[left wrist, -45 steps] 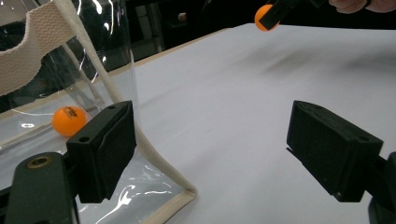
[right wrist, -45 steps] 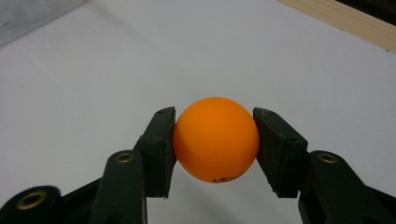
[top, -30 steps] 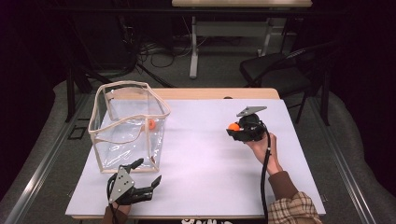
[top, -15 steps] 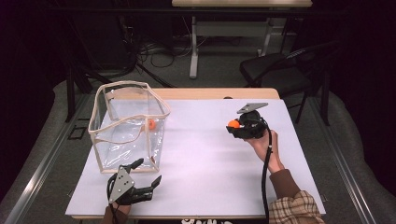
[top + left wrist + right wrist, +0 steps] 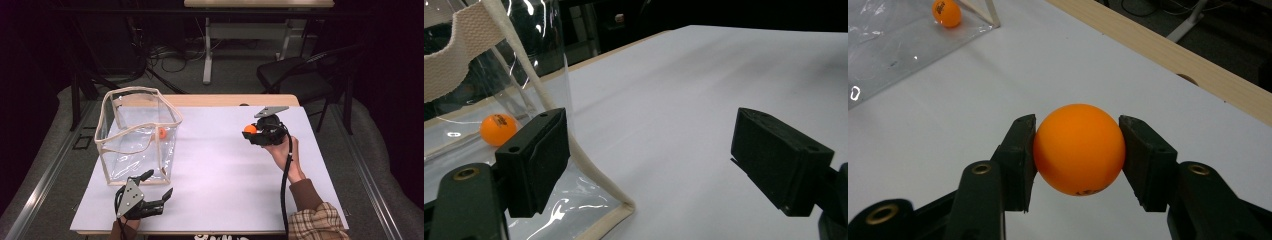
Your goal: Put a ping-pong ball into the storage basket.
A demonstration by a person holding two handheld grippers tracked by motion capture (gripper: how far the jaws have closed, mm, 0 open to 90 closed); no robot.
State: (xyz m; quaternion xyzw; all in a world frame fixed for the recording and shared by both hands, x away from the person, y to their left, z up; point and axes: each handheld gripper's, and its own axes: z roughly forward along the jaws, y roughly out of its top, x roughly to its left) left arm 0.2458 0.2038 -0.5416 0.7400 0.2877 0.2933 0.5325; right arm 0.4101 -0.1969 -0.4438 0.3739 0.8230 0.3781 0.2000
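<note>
My right gripper (image 5: 254,133) hangs above the white sheet at the right, shut on an orange ball (image 5: 250,129). In the right gripper view the ball (image 5: 1079,149) sits squeezed between both pads. A clear bag with cream trim (image 5: 140,92) stands open at the left. A second orange ball (image 5: 162,132) lies on its floor, also seen through the wall (image 5: 498,129) in the left gripper view. My left gripper (image 5: 157,185) rests near the front edge by the bag's front corner (image 5: 621,210), open with nothing between its pads (image 5: 541,150).
A white sheet (image 5: 220,170) covers the table, with a wooden strip (image 5: 225,100) bare at the far edge. A black chair (image 5: 295,75) and a desk frame (image 5: 207,55) stand behind the table. The right gripper's cable (image 5: 284,190) runs down along the forearm.
The right gripper with its ball has drifted slightly toward the far side. The left gripper and the bag stay where they were.
</note>
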